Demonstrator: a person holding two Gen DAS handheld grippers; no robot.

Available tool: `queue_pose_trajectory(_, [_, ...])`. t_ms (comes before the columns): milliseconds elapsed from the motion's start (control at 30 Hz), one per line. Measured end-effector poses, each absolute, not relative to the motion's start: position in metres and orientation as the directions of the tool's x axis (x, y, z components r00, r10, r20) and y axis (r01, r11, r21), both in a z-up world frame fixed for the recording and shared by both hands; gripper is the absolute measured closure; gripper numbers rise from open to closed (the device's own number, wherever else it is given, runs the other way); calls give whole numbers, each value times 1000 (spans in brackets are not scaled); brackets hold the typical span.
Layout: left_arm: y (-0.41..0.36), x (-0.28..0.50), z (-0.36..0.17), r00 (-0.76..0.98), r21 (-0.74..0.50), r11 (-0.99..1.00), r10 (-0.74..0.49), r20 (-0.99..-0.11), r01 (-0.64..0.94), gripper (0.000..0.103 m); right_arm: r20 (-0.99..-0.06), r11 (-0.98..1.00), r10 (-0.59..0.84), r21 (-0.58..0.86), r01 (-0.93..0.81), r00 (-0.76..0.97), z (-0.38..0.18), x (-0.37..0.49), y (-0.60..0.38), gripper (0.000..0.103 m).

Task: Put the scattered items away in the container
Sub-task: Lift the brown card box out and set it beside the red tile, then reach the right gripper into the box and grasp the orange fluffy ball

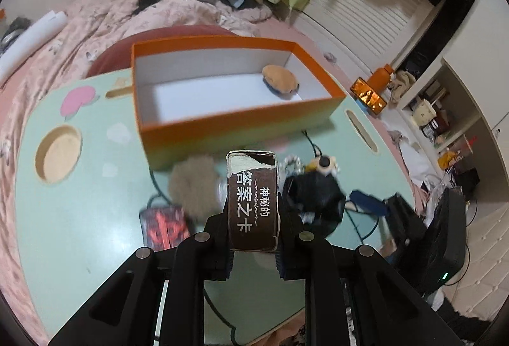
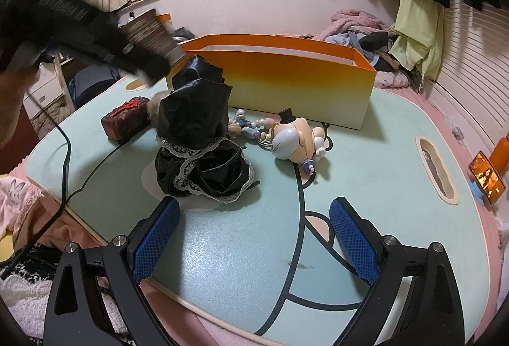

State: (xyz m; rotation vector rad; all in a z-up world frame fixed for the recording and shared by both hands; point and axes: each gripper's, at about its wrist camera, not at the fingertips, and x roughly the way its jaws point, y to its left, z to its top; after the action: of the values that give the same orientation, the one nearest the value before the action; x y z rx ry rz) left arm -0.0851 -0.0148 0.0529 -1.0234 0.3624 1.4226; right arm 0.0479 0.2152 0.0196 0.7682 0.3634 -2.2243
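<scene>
My left gripper (image 1: 253, 237) pinches a small brown cardboard card box with white Chinese lettering (image 1: 253, 202) between its two fingers, holding it upright above the pale green table top (image 1: 79, 202), with the box's torn upper end toward the open orange rectangular container with a white inside (image 1: 219, 120). That container stands on the far part of the table, and a tan, round, burger-like plush (image 1: 280, 79) already lies inside it near the right end wall. Below and around the held box, on the table, lie a fluffy beige pompom (image 1: 194, 183), a red and black block with a red character on it (image 1: 163, 226) just beside the pompom, and a black satin doll dress trimmed with white lace (image 2: 197, 148). In the right wrist view my right gripper (image 2: 253, 237) hangs low over the near edge of the table with its blue-padded fingers (image 2: 156, 241) spread wide and nothing between them. Ahead of it the black dress sits in a heap, the red block to its left, and a cream-coloured toy figure with a tiny black top hat (image 2: 294, 139) lies on its side near the container's front wall, touching a string of pastel beads (image 2: 251, 126). An orange bottle (image 1: 380, 79) and a lit phone screen (image 1: 369, 96) stand beyond the table's right edge.
</scene>
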Motion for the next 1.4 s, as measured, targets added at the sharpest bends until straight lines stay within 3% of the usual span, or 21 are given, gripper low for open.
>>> queue_pose_trajectory(100, [-29,-78,41,131,-329,-174,675,-726,-928,85,-633,-694,-546,-25,720,-548,21,45,214,8])
queue_pose_trajectory(300, [-32,-81,14,100,-342,-196,723,-683,-919,72,-661,-725,-496,-41,687,-563,25,35,204,8])
queue_pose_trajectory(567, [-51,-77,15,41,-324,-191,805,-592,-927,38,-610,-709,-541,-40,704,-579,44,49,220,8])
queue_pose_trajectory(667, [-65,-74,19,-10,-310,-208,844,-537,-928,17,-585,-704,-589,33,710,-557,60,45,233,8])
queue_pose_trajectory(800, [-78,-71,17,-51,-320,-228,877,-478,-920,10,-527,-709,-618,53,703,-584,97,27,242,8])
queue_pose_trajectory(867, [-77,-72,16,-54,-326,-234,877,-478,-916,10,-514,-715,-616,47,698,-596,116,13,236,15])
queue_pose_trajectory(1000, [-80,-75,13,-52,-348,-238,882,-468,-907,10,-572,-715,-572,-4,699,-588,148,-40,197,42])
queue_pose_trajectory(1133, [-82,-76,12,-50,-354,-231,890,-452,-906,10,-736,-708,-407,-119,696,-541,134,-95,133,48])
queue_pose_trajectory(1267, [-83,-75,11,-45,-358,-226,892,-450,-906,10,-802,-713,-279,-195,674,-527,102,-124,98,59])
queue_pose_trajectory(1367, [-84,-76,11,-39,-367,-219,897,-439,-904,10,-839,-726,-177,-242,644,-514,76,-141,88,60])
queue_pose_trajectory(1400, [-85,-77,11,-36,-371,-217,898,-438,-903,10,-863,-737,-148,-230,636,-484,64,-146,89,68])
